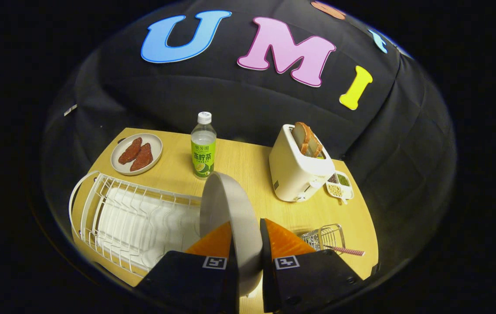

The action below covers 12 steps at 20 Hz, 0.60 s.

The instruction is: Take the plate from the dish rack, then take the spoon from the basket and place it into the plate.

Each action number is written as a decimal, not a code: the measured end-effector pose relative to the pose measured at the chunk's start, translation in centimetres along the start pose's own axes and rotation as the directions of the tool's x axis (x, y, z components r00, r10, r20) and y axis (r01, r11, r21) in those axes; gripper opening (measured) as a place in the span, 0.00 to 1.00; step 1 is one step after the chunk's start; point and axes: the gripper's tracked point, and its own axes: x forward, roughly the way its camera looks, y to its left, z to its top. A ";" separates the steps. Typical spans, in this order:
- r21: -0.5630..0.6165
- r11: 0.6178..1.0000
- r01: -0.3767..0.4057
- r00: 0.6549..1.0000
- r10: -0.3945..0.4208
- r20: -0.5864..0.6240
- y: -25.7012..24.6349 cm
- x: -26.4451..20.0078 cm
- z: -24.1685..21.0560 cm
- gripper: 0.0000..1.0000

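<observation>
- Plate [230, 205]: pale, held on edge, upright between the fingers [248, 237]; both fingers press its rim, likely because it stood that way in its slot.
- Dish rack [130, 218]: white wire, just left of the fingers; slots bare.
- Basket [324, 237]: wire, just right of the fingers; spoon [346, 250] lies in it, handle poking out, waiting its turn.
- Surface [248, 161]: wooden; bottle [203, 146] and toaster [298, 168] stand beyond the fingers.
</observation>
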 end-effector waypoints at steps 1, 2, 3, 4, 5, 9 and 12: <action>-0.023 0.999 0.027 0.999 -0.027 0.018 -0.2 -0.1 0.7 0.25; -0.045 0.998 0.053 0.998 -0.052 0.039 -0.5 -0.2 1.5 0.25; -0.061 0.995 0.077 0.996 -0.074 0.059 -0.6 -0.4 2.2 0.25; -0.068 0.993 0.097 0.993 -0.091 0.081 -0.9 -0.5 3.2 0.25; -0.067 0.992 0.109 0.989 -0.102 0.105 -1.2 -0.8 4.0 0.24; -0.019 0.995 0.096 0.980 -0.091 0.176 -2.8 -2.2 6.2 0.25; 0.027 0.998 0.048 0.976 -0.053 0.213 -4.8 -4.2 6.9 0.25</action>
